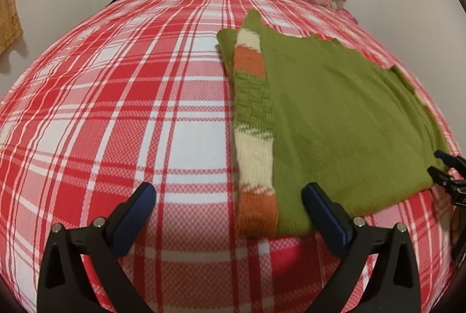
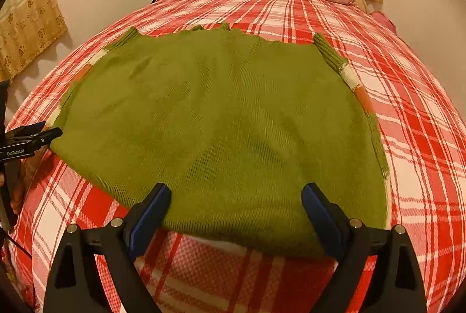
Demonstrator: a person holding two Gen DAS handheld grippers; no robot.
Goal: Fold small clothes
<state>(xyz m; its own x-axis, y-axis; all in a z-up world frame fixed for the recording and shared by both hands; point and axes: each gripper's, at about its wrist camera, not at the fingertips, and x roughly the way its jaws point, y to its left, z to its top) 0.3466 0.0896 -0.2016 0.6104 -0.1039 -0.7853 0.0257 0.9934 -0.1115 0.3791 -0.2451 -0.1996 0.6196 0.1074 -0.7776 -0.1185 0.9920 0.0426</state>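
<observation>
A green knitted child's sweater with cream and orange striped sleeves (image 2: 221,120) is lying flat on the bed covered with a red and white plaid sheet (image 1: 116,109), hem towards both tools. The left gripper (image 1: 228,203) is being held with its fingers (image 1: 145,196) spread wide and nothing between them; the sweater's near left corner, with a sleeve folded along that edge, is lying in the gap and under the inner finger. The right gripper (image 2: 236,203) is likewise being held wide open and empty, the hem passing between and just beyond its fingers (image 2: 313,202).

The knit is being judged light, soft and limp: no shape would be kept once lifted, and stretching and sagging are likely if only one point is pinched. The wool looks fuzzy rather than slippery, so a firm pinch should hold. The hem is being judged the best place for a grasp, each pair of fingers closing across the doubled edge near a corner, so that both layers are being taken together and the folded sleeve is not being dragged loose. The plaid sheet could be caught by a deep pinch.
</observation>
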